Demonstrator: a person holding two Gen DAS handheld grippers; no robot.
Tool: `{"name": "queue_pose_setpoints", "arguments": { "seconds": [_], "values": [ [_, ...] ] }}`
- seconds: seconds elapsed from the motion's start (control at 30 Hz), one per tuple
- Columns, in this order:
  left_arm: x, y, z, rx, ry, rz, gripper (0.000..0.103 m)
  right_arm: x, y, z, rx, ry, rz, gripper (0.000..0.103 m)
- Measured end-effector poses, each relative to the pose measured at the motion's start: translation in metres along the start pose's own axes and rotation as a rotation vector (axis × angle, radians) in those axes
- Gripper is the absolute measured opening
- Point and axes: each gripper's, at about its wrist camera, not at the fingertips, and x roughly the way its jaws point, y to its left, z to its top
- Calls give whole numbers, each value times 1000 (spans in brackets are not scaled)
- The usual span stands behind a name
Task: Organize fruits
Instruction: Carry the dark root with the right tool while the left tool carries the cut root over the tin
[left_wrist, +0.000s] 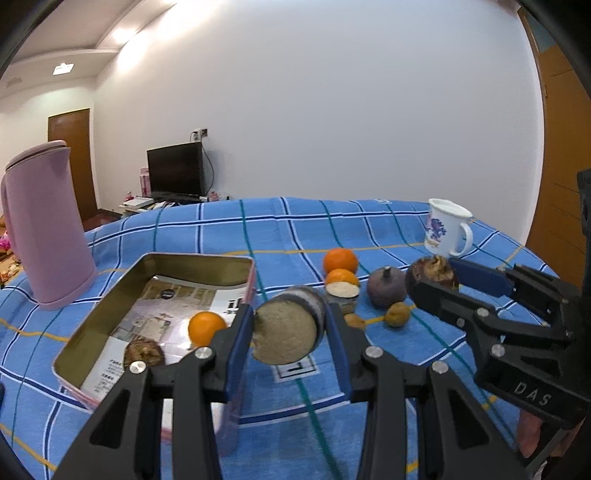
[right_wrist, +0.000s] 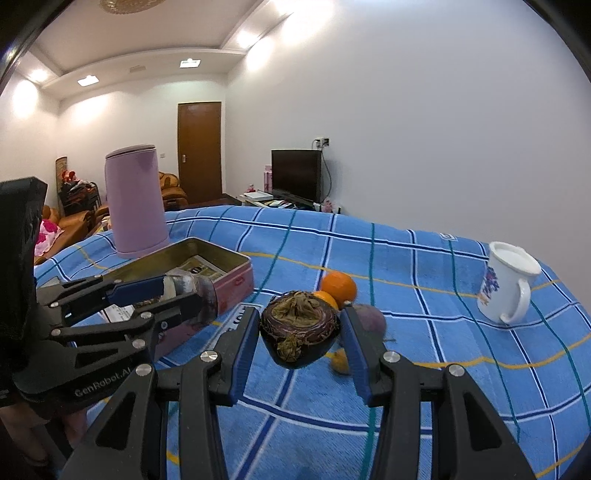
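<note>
Right now my left gripper (left_wrist: 290, 328) is clamped on a cut fruit half (left_wrist: 286, 330), its pale flat face turned toward the camera and its dark rind pressed between the blue pads. It hangs in the air just beside the right-hand wall of the open tin box (left_wrist: 110, 295), above the blue checked tablecloth (left_wrist: 295, 229). Inside the box, on printed paper, lie an orange (left_wrist: 205, 326) and a brown shrivelled fruit (left_wrist: 144, 354).

My right gripper (right_wrist: 300, 332) is closed on a dark purple fruit (right_wrist: 299, 332) with a dry, brownish crumpled top, and holds it off the cloth. From the left wrist view that same gripper reaches in from the right, its fruit near the mug.

Still on the cloth sit two oranges (left_wrist: 340, 260), one behind the other, a cut half (left_wrist: 342, 291) with its pale face up, a whole purple fruit with a stem (left_wrist: 386, 290), and two small yellowish-brown pieces (left_wrist: 398, 314), all close together between the box and the white mug with a purple print (left_wrist: 445, 229). A pink jug (left_wrist: 44, 225) stands upright behind the box, on the far left.
</note>
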Motion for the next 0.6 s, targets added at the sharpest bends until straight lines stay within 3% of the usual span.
{"name": "queue_pose_setpoints", "arguments": {
  "seconds": [0.6],
  "values": [
    [-7, 45, 0, -53, 5, 78, 42, 23, 36, 22, -59, 10, 71, 47]
  ]
}}
